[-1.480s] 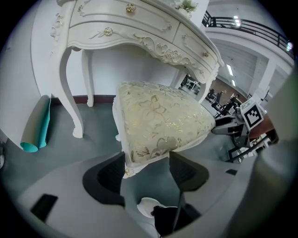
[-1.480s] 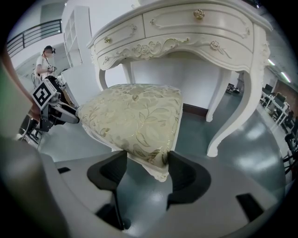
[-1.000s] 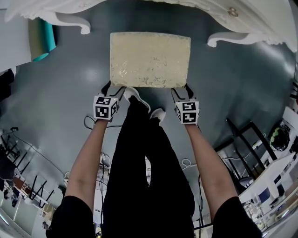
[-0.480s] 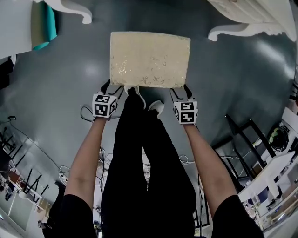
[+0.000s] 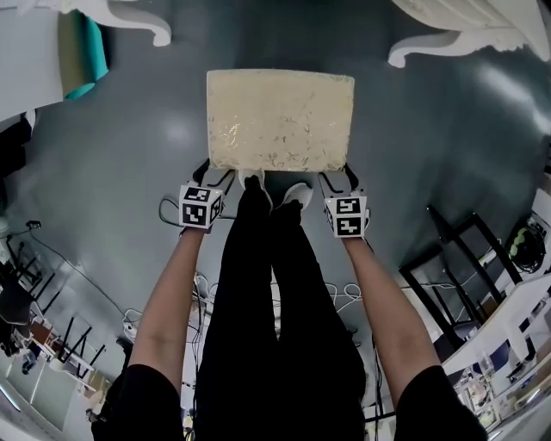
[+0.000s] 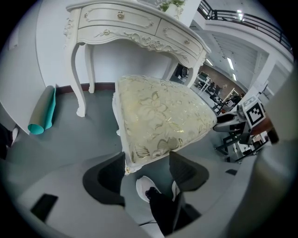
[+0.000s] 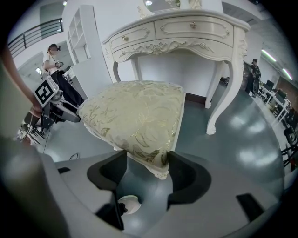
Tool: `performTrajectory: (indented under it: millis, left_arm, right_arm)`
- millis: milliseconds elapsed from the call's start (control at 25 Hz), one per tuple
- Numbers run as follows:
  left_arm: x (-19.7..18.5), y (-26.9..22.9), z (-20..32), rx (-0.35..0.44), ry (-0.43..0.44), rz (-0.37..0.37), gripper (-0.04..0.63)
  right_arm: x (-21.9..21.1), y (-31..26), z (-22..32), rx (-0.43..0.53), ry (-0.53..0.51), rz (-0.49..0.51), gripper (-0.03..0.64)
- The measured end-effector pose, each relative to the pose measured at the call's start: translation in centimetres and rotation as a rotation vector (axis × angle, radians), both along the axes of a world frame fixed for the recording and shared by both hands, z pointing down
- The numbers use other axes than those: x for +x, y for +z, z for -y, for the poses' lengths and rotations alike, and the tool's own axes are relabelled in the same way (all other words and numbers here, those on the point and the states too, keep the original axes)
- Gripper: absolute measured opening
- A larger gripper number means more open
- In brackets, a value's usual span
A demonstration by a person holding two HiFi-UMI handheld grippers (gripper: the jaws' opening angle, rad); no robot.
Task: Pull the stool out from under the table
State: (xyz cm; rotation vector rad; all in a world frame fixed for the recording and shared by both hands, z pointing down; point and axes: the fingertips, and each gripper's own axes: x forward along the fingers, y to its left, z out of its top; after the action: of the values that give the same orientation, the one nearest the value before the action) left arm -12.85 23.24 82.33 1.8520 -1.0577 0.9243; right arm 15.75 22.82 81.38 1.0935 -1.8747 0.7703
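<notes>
The stool (image 5: pixel 280 121) has a cream cushion with a gold leaf pattern and stands on the grey floor, out in front of the white carved table (image 5: pixel 435 43). My left gripper (image 5: pixel 215 172) is shut on the stool's near left corner, and the cushion edge (image 6: pixel 158 116) spans its jaws in the left gripper view. My right gripper (image 5: pixel 337 177) is shut on the near right corner. In the right gripper view that corner (image 7: pixel 153 158) fills the gap between the jaws of the right gripper (image 7: pixel 146 169). The table (image 7: pixel 186 30) stands just behind the stool.
A teal roll (image 5: pixel 82 47) leans by the table's left leg (image 5: pixel 138 21). The person's black-clad legs (image 5: pixel 267 276) and white shoes are right behind the stool. Cables (image 5: pixel 344 301) lie on the floor near the feet. Black frames (image 5: pixel 456 250) stand at the right.
The stool and both grippers have come back toward the person together. The table has slid toward the top edge of the head view, so the gap between table and stool has grown.
</notes>
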Motion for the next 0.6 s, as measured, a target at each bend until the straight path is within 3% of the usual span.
performTrajectory:
  millis: [320,480,600]
  left_arm:
    - [-0.4,-2.1,-0.3,0.002,0.046,0.024,0.299]
    - [-0.2,-7.2,-0.8,0.044,-0.064,-0.035,0.299]
    - [1.7,-12.9,-0.8,0.098,-0.051,-0.080,0.299]
  right_arm:
    - [-0.6,-2.7,-0.3,-0.009,0.050,-0.031,0.287]
    - [-0.6,-8.4,-0.8,0.053,0.090,0.026,0.287]
    - [-2.1,-14.3,-1.2,0.103,0.084,0.097,0.287]
